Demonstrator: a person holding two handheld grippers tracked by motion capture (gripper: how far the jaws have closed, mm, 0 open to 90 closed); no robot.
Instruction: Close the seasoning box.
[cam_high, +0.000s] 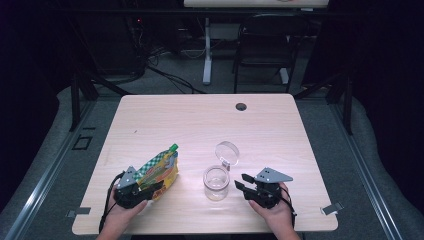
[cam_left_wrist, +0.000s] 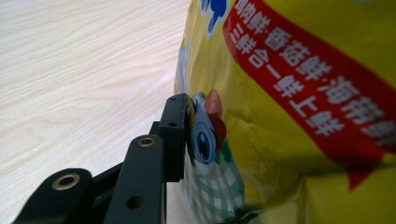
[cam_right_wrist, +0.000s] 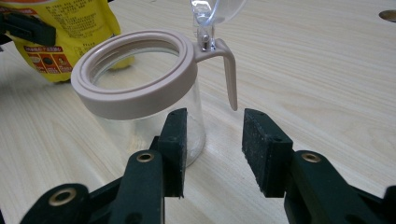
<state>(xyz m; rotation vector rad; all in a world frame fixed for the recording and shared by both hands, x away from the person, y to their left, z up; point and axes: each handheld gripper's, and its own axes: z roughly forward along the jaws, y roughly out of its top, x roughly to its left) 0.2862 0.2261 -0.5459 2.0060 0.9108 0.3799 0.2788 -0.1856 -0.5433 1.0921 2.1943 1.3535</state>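
A yellow and green snack pouch (cam_high: 161, 170) with a red banner (cam_left_wrist: 299, 79) stands at the table's front left. My left gripper (cam_high: 151, 189) is shut on its lower part; one black finger (cam_left_wrist: 173, 135) presses its printed face and the other is hidden behind it. A clear glass jar (cam_high: 216, 183) with a beige rim (cam_right_wrist: 135, 88) stands upright at the front middle, its clear hinged lid (cam_high: 227, 151) flipped open. My right gripper (cam_high: 241, 182) is open just right of the jar, its jaws (cam_right_wrist: 212, 135) empty and beside the jar's base.
The light wooden table (cam_high: 200, 125) has a cable hole (cam_high: 241, 106) near its far edge. A black chair (cam_high: 265, 45) and a desk leg (cam_high: 207, 50) stand on the floor beyond. Cables lie on the floor at the back left.
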